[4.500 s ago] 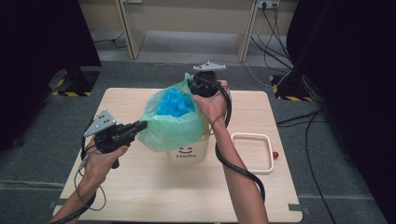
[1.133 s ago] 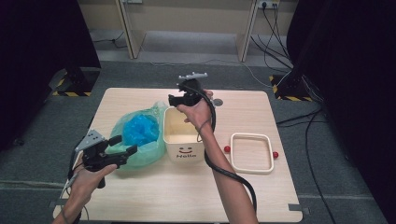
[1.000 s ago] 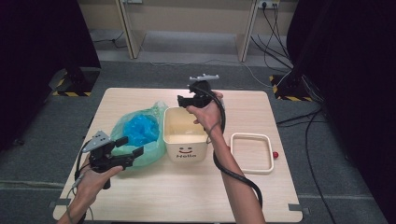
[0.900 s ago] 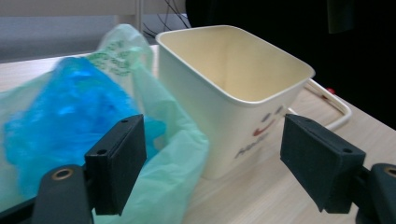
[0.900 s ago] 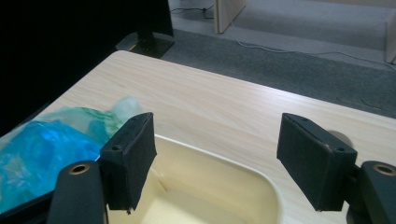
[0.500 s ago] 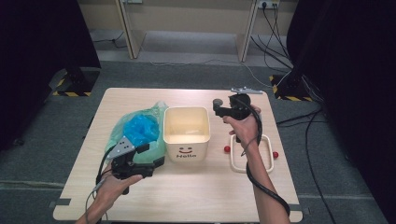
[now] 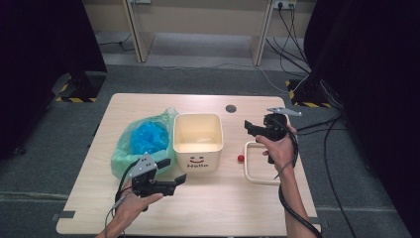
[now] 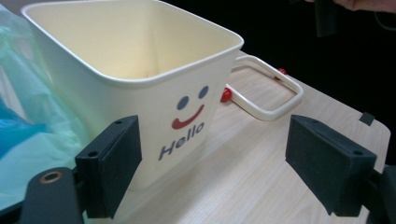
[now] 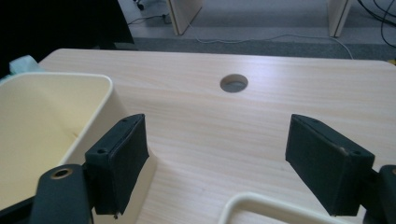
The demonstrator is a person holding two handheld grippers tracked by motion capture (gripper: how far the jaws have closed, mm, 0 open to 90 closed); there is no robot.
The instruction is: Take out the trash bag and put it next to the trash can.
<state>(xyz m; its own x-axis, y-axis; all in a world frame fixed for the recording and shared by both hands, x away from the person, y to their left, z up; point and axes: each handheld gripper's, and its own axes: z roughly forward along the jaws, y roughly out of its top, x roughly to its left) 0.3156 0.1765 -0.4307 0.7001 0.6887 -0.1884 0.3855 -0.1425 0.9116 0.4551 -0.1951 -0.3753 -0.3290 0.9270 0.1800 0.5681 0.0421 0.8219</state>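
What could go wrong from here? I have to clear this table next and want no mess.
The green bag slumps against the cream bin on the table; nudging the bin could let it sag or spill its blue contents. The red ball lies loose beside the bin and could roll away. The right gripper, open, hangs above the white frame and could knock it. The left gripper is open too.

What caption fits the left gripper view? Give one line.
Open left gripper faces an empty cream "Hello" bin beside a green bag.
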